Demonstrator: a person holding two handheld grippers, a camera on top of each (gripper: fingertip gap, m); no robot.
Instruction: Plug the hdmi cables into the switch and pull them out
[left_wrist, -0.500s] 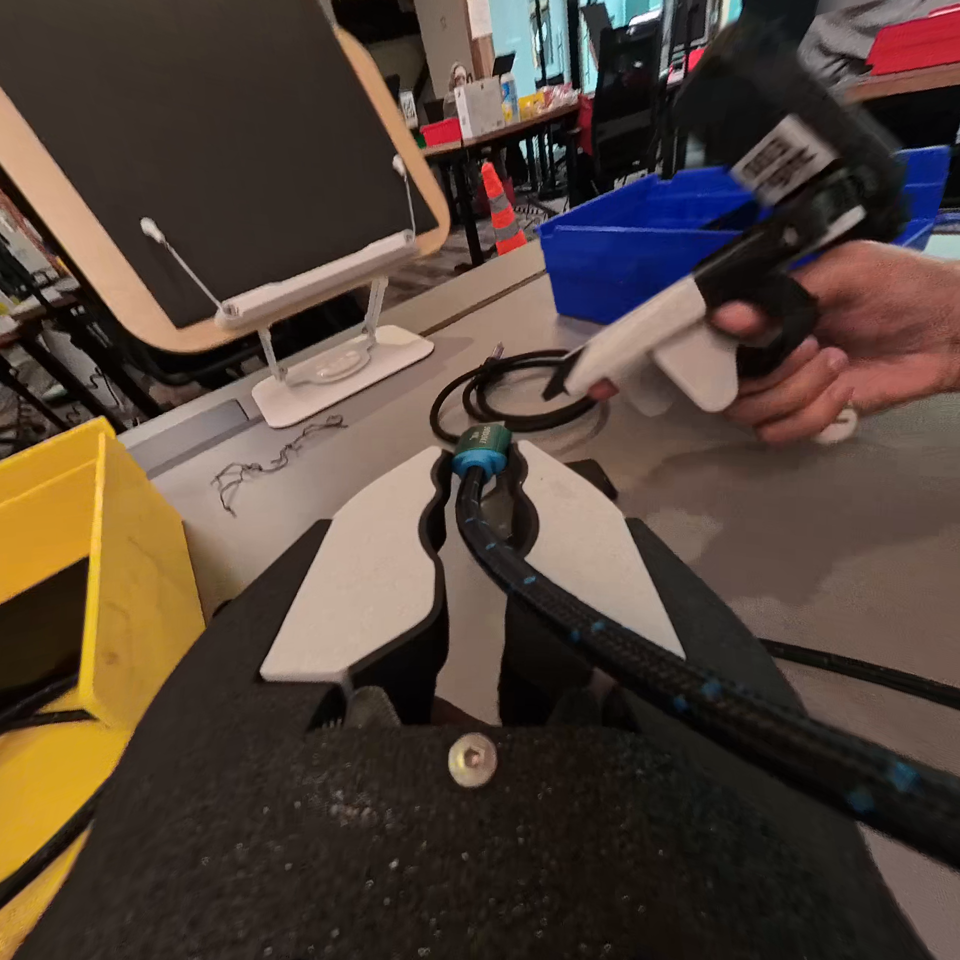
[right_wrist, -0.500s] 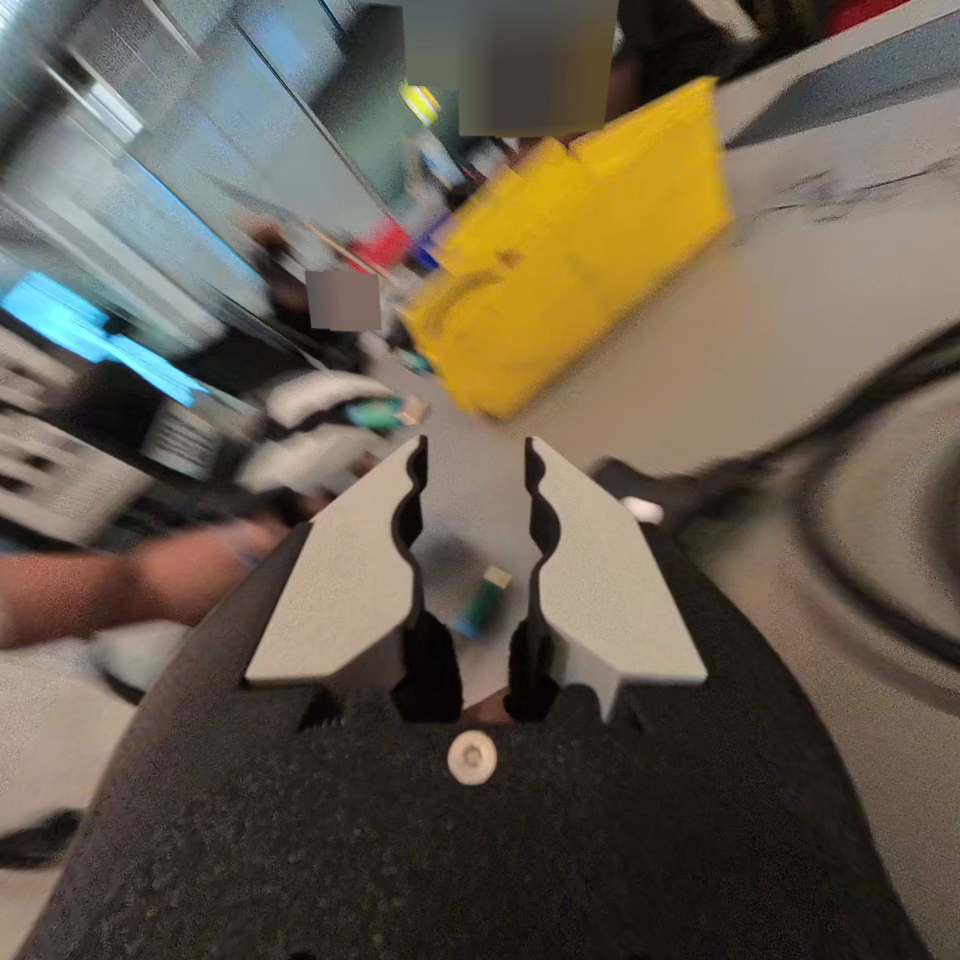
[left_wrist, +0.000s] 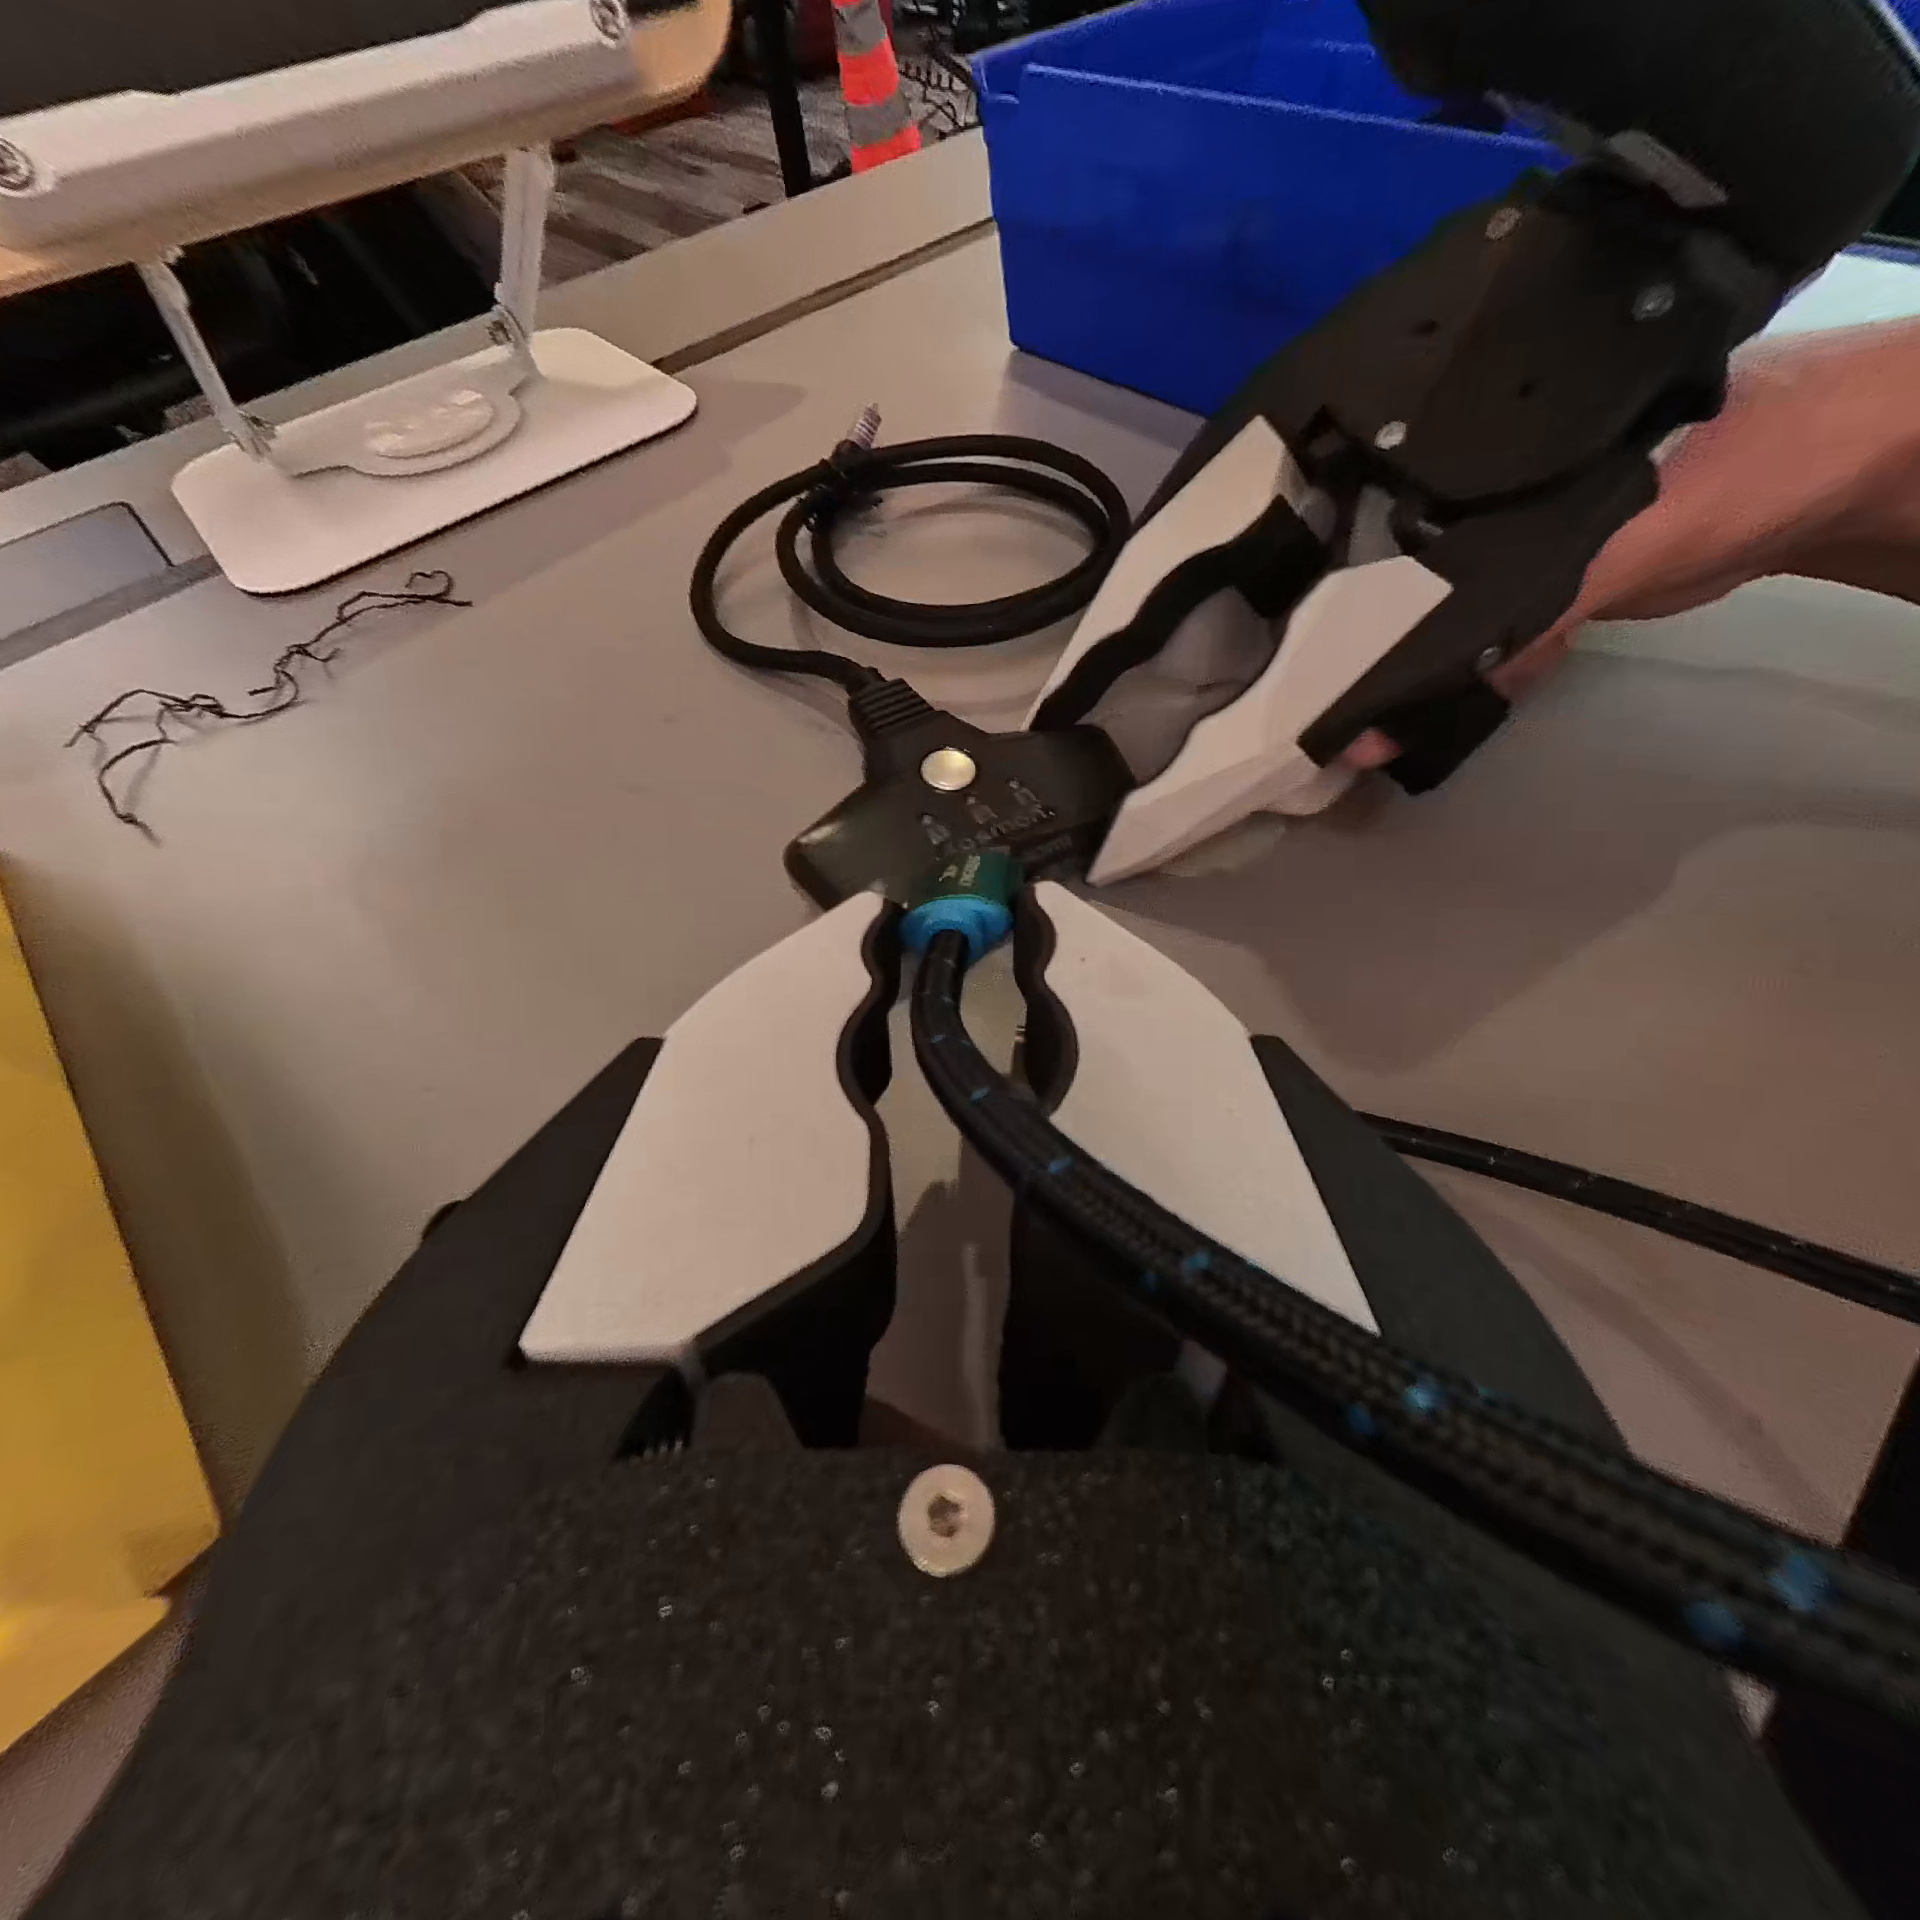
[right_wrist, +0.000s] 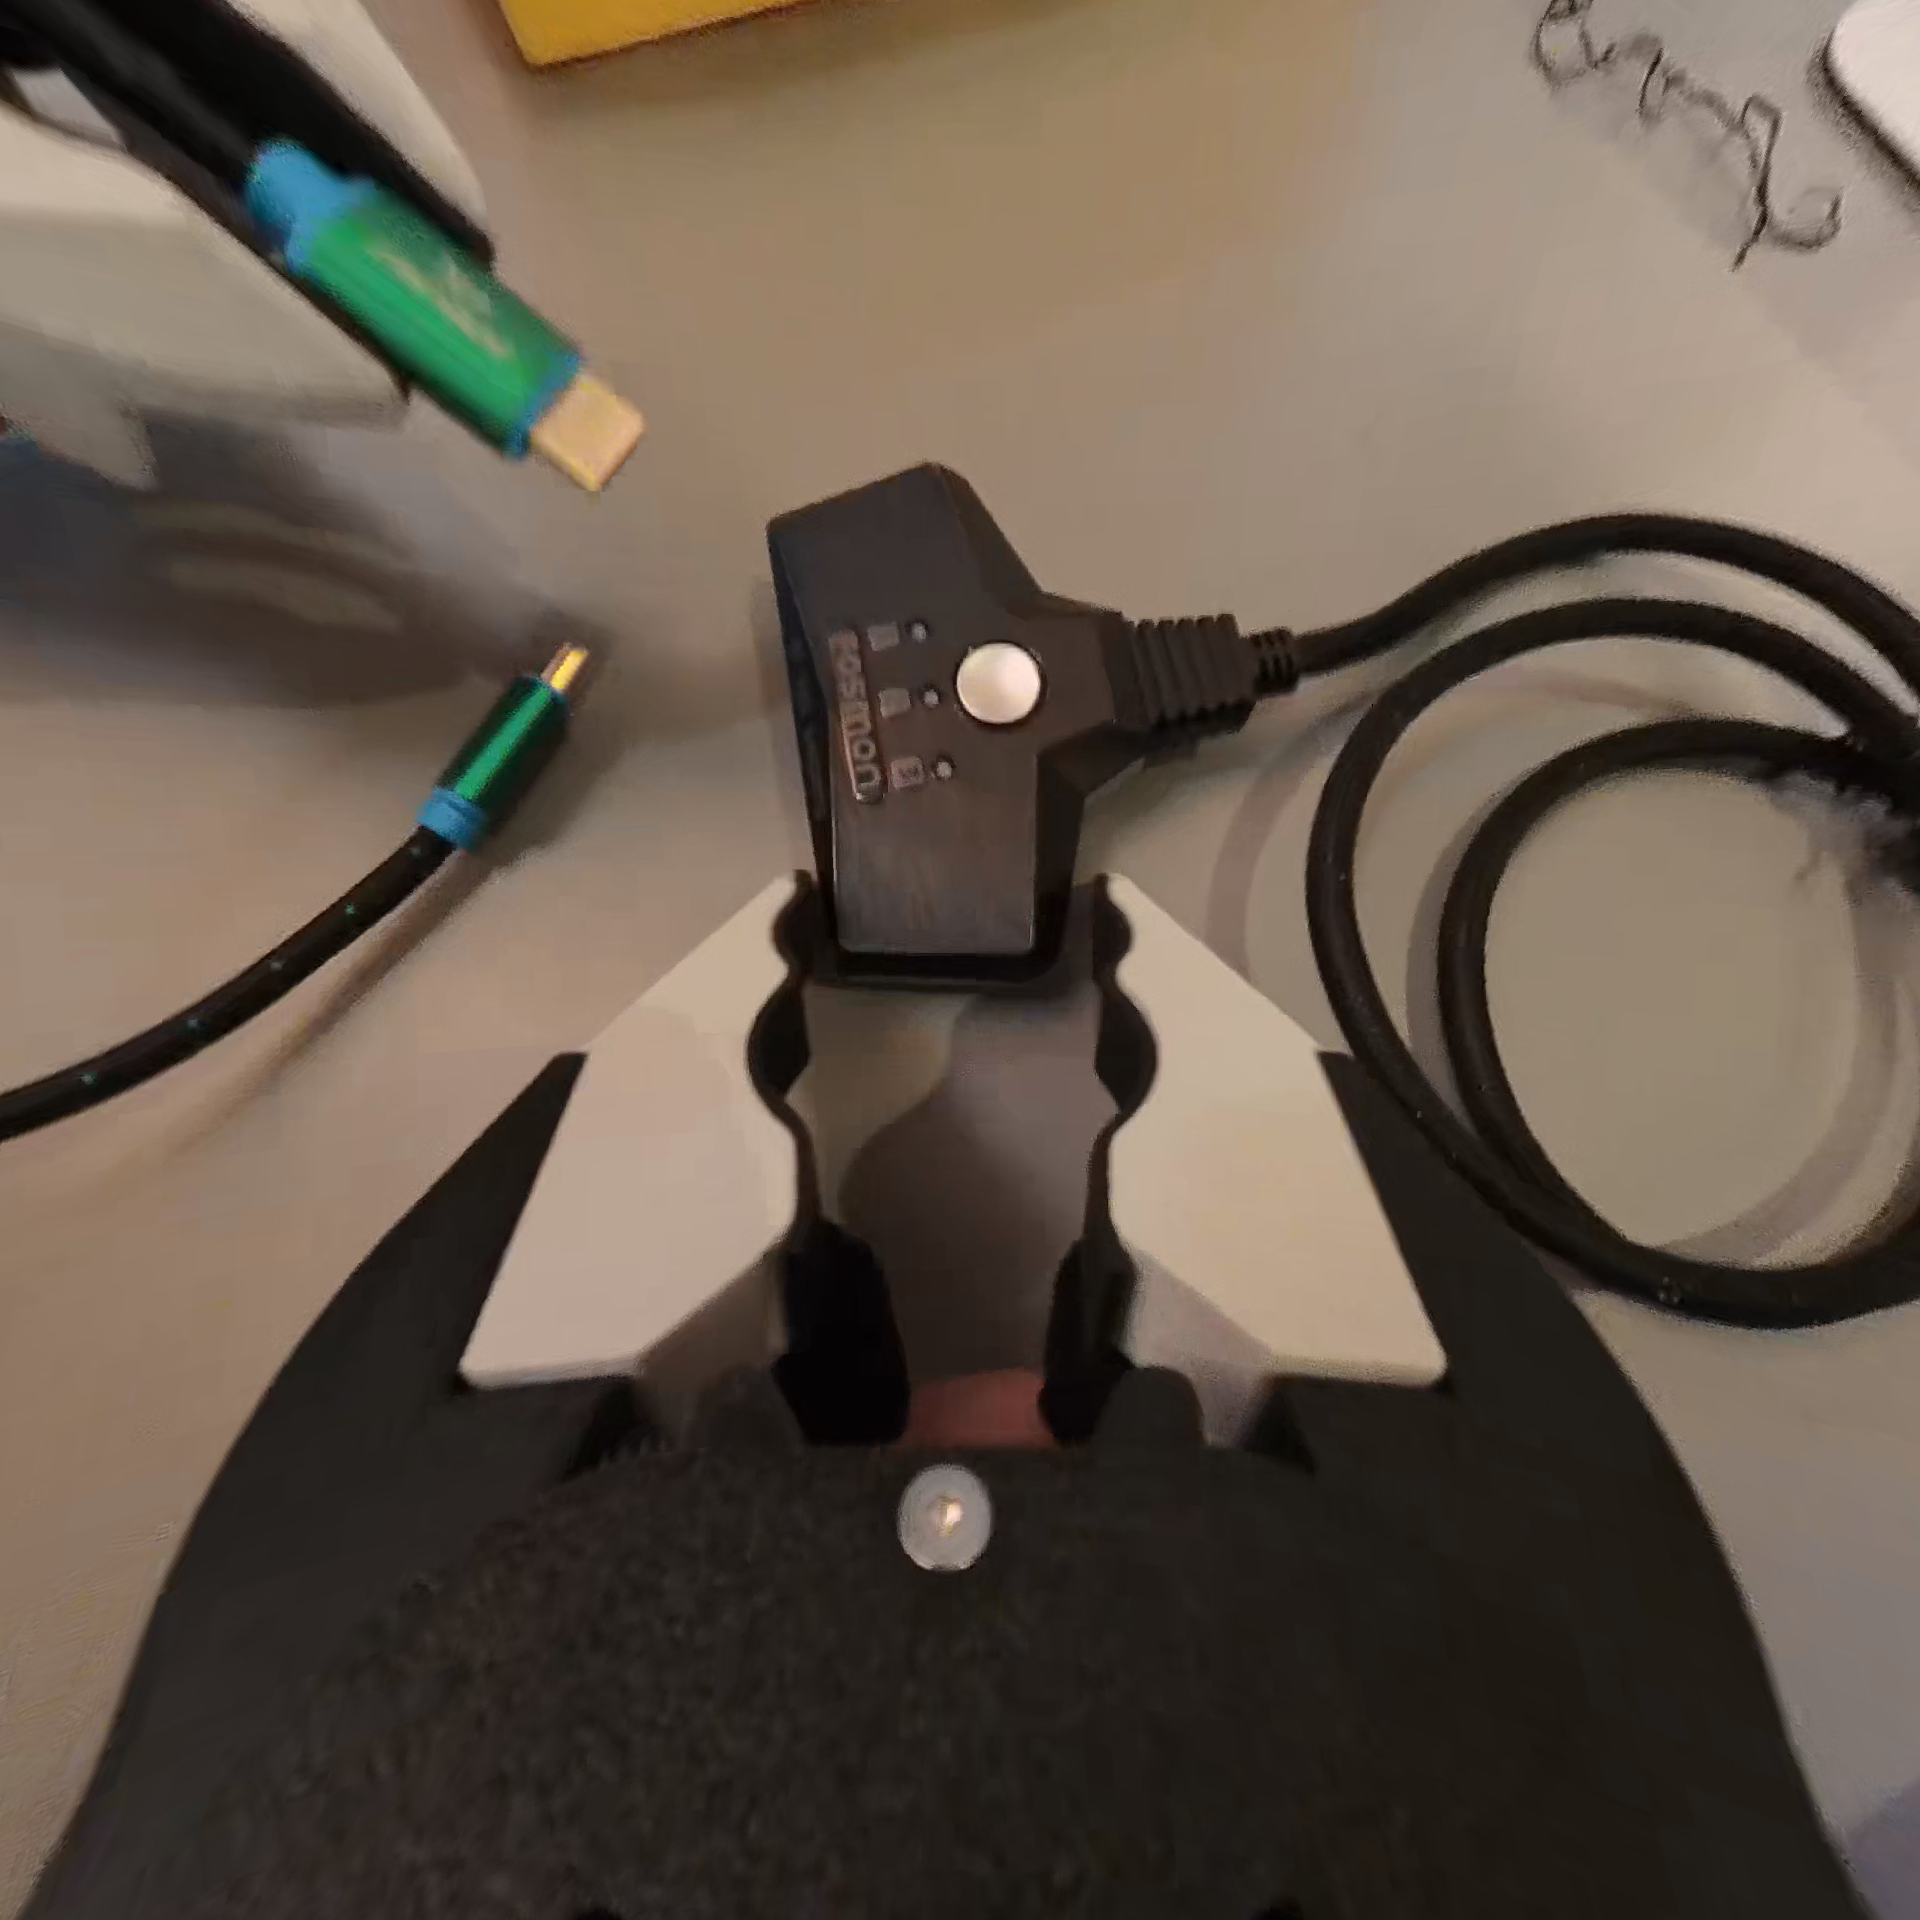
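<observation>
Your left gripper (right_wrist: 156, 260) shows smeared by motion at the right wrist view's top-left corner. From the left wrist view, the green plug (left_wrist: 961, 871) hides the switch (left_wrist: 935, 800) ports; contact cannot be told. The yellow bin (left_wrist: 62, 1299) and blue bin (left_wrist: 1195, 208) are cut by frame edges. The switch's near end sits hidden between your right gripper's fingers (right_wrist: 665, 1091).

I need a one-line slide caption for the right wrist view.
Right gripper grips the black switch while a held HDMI plug approaches it.
</observation>
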